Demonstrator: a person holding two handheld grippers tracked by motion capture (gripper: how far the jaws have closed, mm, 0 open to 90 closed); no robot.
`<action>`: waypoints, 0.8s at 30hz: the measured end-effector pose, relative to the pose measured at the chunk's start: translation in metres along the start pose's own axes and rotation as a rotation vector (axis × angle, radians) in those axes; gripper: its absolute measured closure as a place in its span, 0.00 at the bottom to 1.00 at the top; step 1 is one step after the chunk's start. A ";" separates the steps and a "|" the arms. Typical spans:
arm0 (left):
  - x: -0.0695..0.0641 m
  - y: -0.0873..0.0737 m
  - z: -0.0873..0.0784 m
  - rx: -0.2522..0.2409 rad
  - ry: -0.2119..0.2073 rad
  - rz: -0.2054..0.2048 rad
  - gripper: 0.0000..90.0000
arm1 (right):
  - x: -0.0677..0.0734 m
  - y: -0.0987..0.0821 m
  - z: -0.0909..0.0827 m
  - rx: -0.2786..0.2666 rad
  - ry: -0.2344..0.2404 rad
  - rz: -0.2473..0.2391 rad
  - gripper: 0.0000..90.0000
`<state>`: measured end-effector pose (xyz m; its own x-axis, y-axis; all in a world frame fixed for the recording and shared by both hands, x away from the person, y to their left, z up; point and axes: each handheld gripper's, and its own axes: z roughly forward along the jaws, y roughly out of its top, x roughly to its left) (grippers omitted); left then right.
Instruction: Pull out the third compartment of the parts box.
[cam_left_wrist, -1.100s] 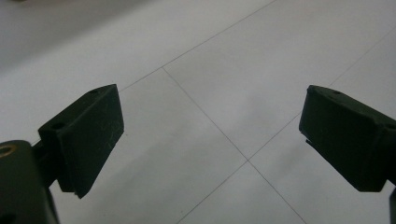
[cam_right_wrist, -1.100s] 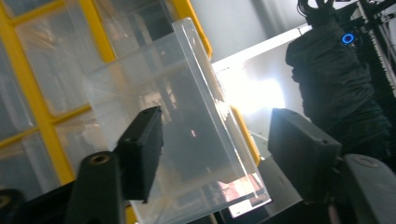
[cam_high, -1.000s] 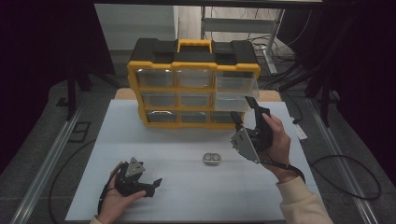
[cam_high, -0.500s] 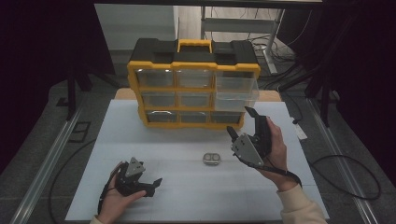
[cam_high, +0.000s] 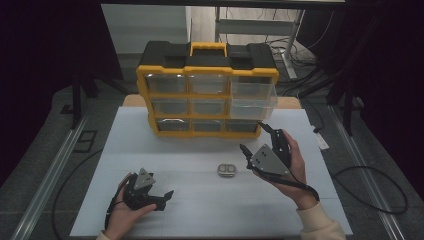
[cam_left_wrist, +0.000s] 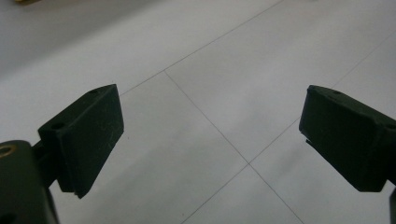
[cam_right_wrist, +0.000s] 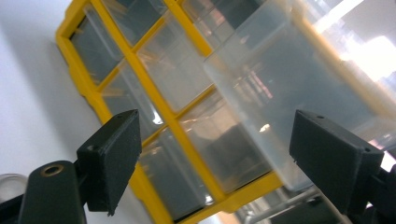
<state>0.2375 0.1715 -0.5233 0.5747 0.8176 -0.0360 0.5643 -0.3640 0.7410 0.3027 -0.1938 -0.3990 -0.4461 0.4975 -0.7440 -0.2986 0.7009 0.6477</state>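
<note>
Since a second ago your right gripper (cam_high: 256, 139) has dropped away from the organiser's right side and now sits lower on the worktop (cam_high: 200, 210), just right of the small metal tin (cam_high: 226, 170); its jaws have just been opening and stand released, with nothing between them. Your left gripper (cam_high: 165, 197) stays put near the front left of the worktop, jaws spread wide over bare white surface in the left gripper view.

Largest on the worktop is the yellow and black drawer organiser (cam_high: 207, 65), standing upright at the back with a yellow handle on top and three rows of three clear drawers. One drawer, the pulled-out drawer (cam_high: 252, 106) in the middle row at the right, sticks forward of the frame; in the right gripper view it looms close ahead of the jaws, and you cannot tell whether anything lies in it. A curved metal piece shows through the bottom-left drawer (cam_high: 172, 123).

Next down, the tin lies flat in the open, apart from both grippers and well in front of the organiser.

White, with thin grid lines, the worktop is flanked by metal rails; beyond it the room is dark, with cables on the floor.
</note>
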 end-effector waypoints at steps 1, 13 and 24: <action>0.000 0.000 0.000 -0.003 0.001 -0.001 0.08 | 0.000 -0.001 0.000 0.003 0.012 0.021 0.19; 0.001 -0.001 0.000 -0.013 -0.002 -0.006 0.08 | 0.003 -0.014 0.003 0.024 0.130 0.192 0.21; 0.003 -0.002 0.001 -0.019 -0.006 -0.002 0.08 | 0.003 -0.023 0.008 0.028 0.209 0.325 0.22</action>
<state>0.2385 0.1741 -0.5252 0.5773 0.8154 -0.0419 0.5544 -0.3538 0.7533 0.3148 -0.2046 -0.4176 -0.6764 0.5833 -0.4497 -0.0915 0.5393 0.8371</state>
